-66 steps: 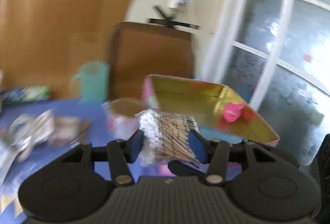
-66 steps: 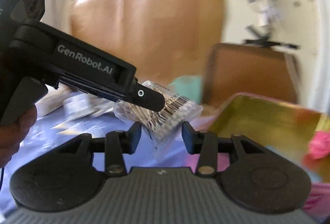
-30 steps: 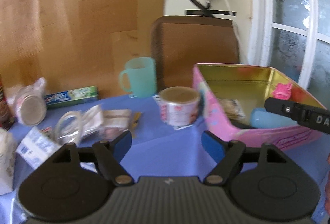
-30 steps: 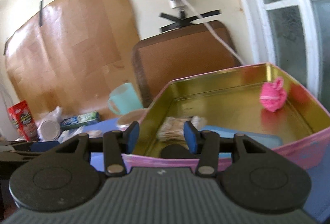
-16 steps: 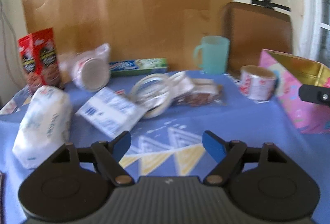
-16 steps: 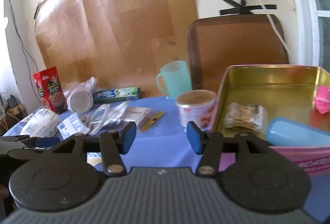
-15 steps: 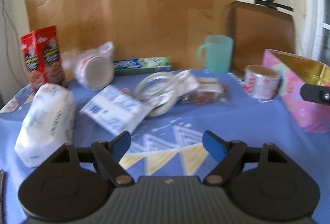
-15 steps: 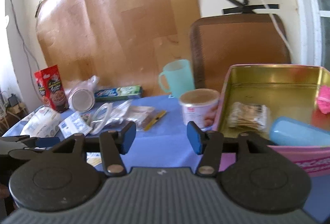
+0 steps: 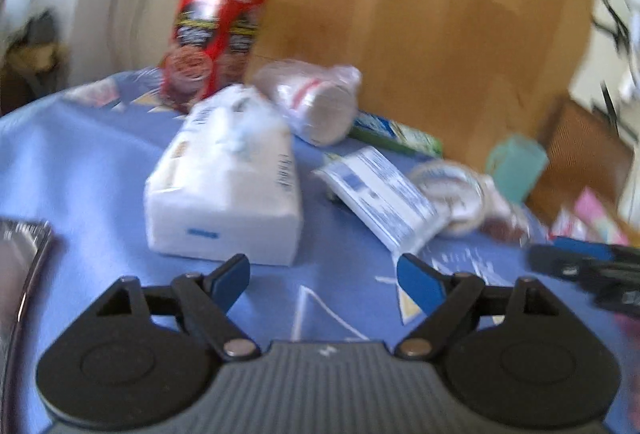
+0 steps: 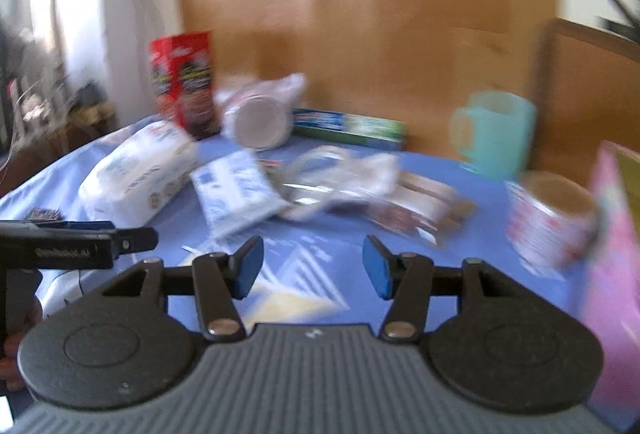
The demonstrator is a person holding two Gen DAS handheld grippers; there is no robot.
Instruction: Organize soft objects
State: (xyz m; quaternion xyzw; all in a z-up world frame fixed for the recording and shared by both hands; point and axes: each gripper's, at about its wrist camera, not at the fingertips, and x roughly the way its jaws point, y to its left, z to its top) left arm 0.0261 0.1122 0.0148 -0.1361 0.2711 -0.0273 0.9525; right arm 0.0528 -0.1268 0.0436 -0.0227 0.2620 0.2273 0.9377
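Opening empty, left gripper nearing white tissue pack lying just ahead-left of its jaws, long axis running away from them; right gripper part-open, empty, trailing farther off.

Blue tablecloth matt cloth; tissue pack glossy plastic

Cardboard-covered wall (daylit), brown chair.
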